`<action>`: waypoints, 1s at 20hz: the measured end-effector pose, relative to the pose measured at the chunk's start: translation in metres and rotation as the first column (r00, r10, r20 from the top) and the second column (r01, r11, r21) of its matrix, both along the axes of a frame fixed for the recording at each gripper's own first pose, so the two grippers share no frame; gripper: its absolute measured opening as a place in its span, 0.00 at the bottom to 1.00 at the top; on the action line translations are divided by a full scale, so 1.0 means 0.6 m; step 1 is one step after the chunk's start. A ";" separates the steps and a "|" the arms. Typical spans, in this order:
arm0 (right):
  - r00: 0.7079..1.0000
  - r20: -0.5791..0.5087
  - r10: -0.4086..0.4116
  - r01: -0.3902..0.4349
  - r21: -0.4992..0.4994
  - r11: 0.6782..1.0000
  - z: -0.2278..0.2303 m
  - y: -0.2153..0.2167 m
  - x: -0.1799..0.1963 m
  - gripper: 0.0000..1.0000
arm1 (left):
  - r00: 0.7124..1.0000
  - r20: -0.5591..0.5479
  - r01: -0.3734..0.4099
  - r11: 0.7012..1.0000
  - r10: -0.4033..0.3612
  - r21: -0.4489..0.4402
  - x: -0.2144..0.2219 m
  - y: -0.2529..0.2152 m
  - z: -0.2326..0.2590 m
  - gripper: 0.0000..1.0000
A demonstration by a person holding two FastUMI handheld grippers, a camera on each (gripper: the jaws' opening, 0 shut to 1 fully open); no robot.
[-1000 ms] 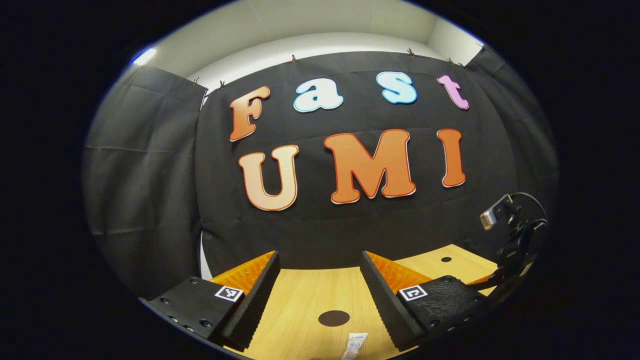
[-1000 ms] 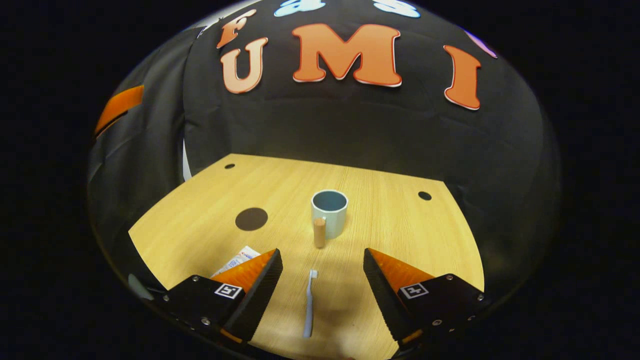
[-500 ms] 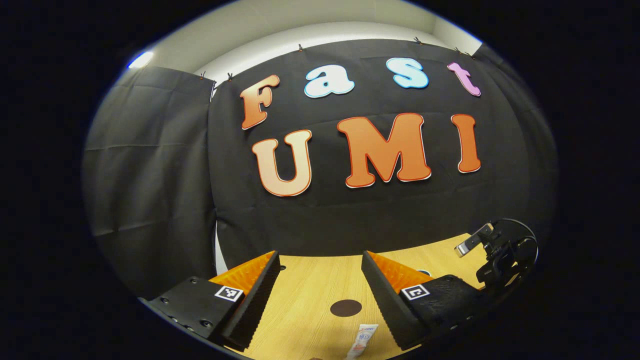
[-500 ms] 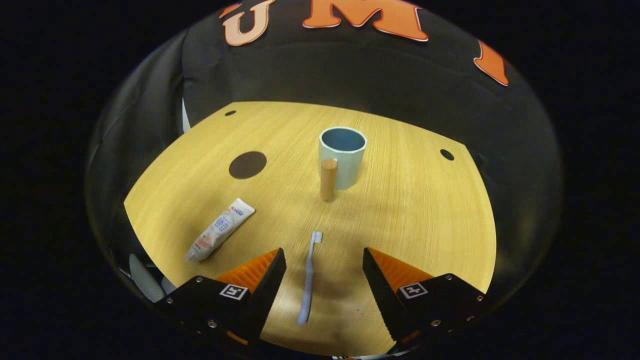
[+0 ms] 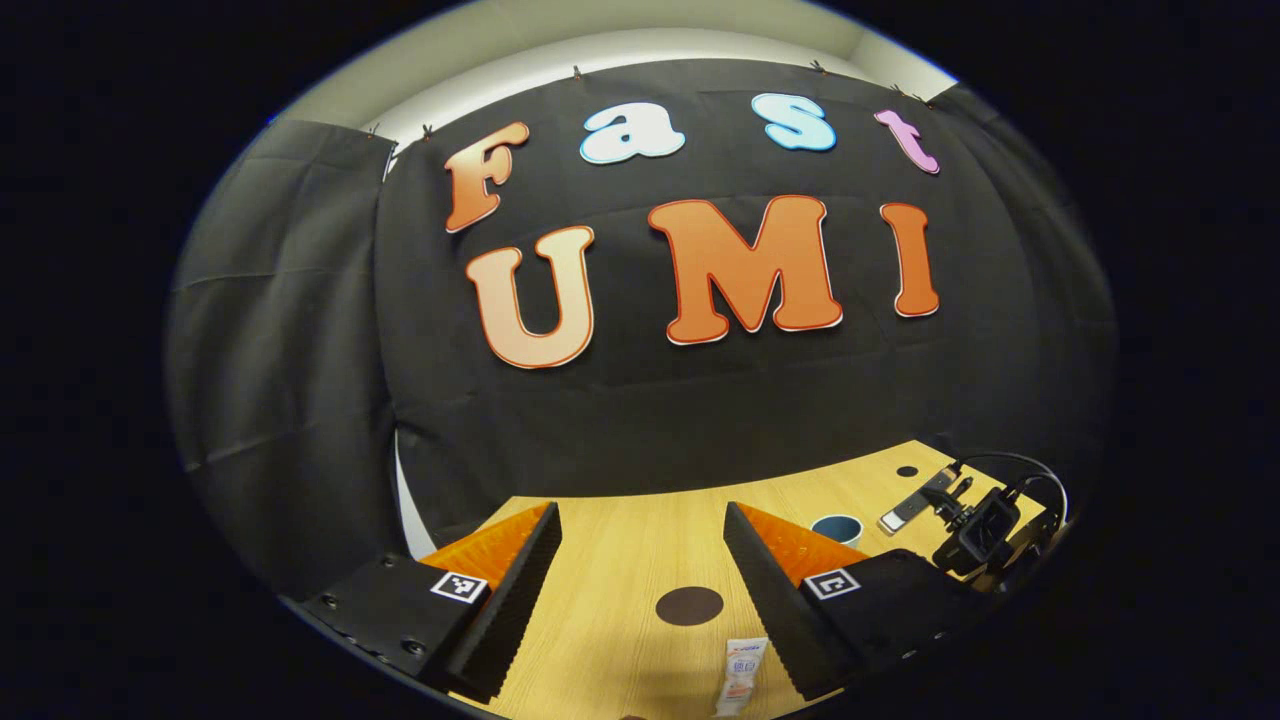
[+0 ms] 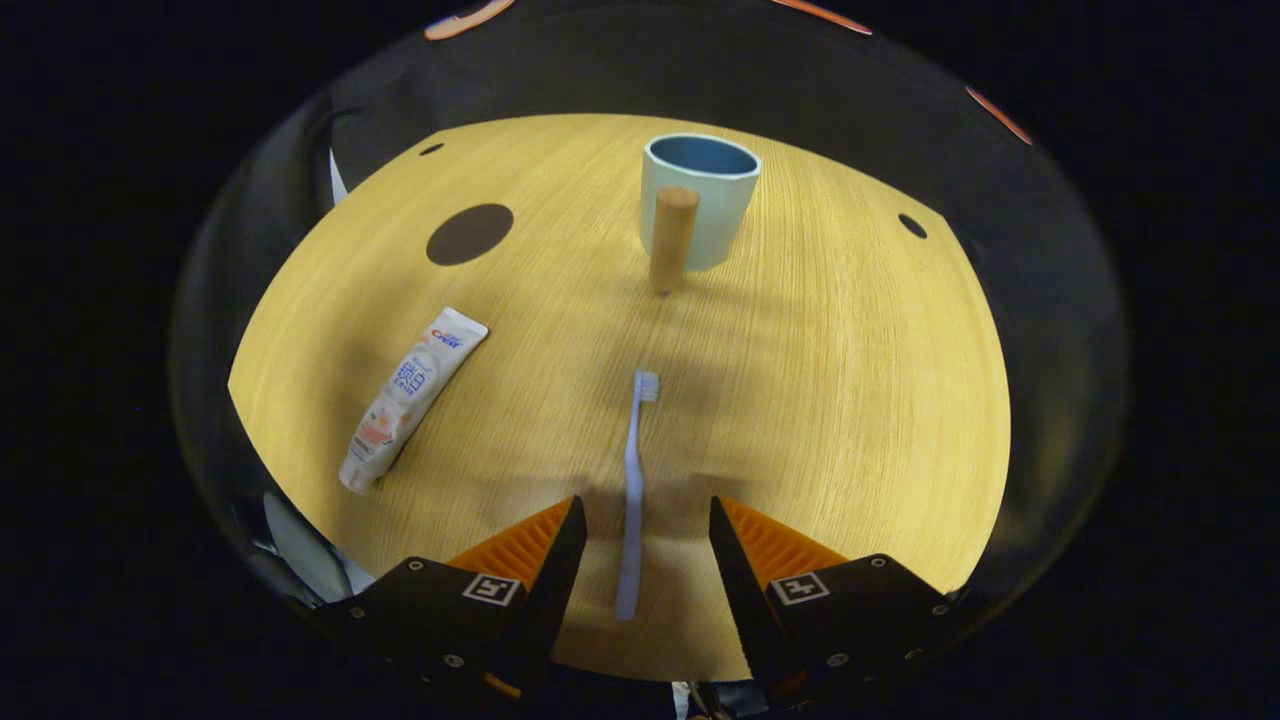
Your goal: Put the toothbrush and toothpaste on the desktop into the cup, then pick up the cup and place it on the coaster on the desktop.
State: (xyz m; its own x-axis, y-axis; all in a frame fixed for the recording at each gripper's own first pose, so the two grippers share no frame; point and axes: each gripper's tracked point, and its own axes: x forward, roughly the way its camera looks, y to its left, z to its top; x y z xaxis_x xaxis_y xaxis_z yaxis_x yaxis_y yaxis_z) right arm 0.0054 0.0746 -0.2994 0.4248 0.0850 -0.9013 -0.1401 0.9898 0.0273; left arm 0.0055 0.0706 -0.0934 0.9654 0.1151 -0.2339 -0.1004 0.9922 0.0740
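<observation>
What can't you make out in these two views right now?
- Toothpaste, left gripper view: its lower end is cut off by the image edge, and the left hand-held gripper covers its right side.
- Cup, left gripper view: the rim alone shows above that gripper's finger; the body is hidden.
- Toothbrush, right gripper view: lying between the open fingers of the right hand-held gripper; whether they touch it cannot be told.
</observation>
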 end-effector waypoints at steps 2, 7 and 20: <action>0.999 -0.048 -0.011 0.011 -0.001 1.000 -0.016 0.015 -0.010 0.72 | 0.999 -0.024 0.031 0.999 -0.031 -0.016 0.012 0.003 -0.021 0.99; 0.993 -0.105 -0.062 0.061 -0.017 0.998 -0.033 0.017 -0.008 0.59 | 0.995 -0.060 0.080 0.996 -0.082 -0.043 0.037 0.015 -0.048 0.99; 0.963 -0.196 -0.186 0.196 0.033 0.980 -0.047 0.015 0.009 0.13 | 0.932 -0.285 0.190 0.971 -0.226 -0.147 0.062 -0.041 -0.164 0.99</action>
